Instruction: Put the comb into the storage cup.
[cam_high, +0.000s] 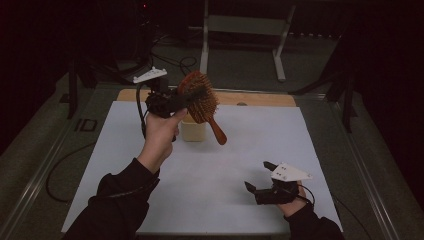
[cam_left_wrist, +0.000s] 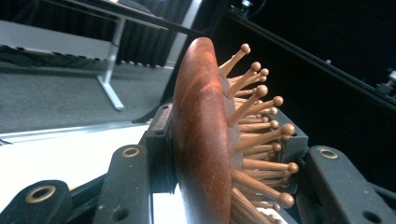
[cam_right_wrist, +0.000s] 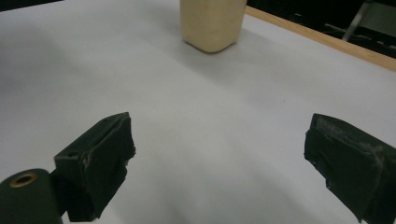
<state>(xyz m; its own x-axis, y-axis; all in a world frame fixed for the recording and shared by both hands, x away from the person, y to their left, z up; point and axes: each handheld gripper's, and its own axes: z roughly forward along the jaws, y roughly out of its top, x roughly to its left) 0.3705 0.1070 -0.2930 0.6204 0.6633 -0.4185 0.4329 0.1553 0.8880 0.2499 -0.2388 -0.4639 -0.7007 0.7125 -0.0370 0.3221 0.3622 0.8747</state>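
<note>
From above, the left gripper (cam_high: 187, 97) is up in the air over the far side of the table (cam_high: 125, 150), clamped on a wooden brush (cam_high: 202, 102) (handle hanging down-right), right above a cream cup (cam_high: 193, 130). The right gripper (cam_high: 260, 177) sits low near the front, jaws apart.

Left gripper view: brush (cam_left_wrist: 203, 135) pinched edge-on between the jaws, bristles right.

Right gripper view: jaws wide, nothing between them, cup (cam_right_wrist: 213, 23) well ahead on the table (cam_right_wrist: 210, 121).

Wooden hairbrush (cam_high: 202, 102): reddish-brown oval paddle head, ball-tipped wooden bristles, short handle. Held in the air above the table, tilted, handle pointing down and right, head clamped at its edge, just above a cream cup (cam_high: 193, 131).
</note>
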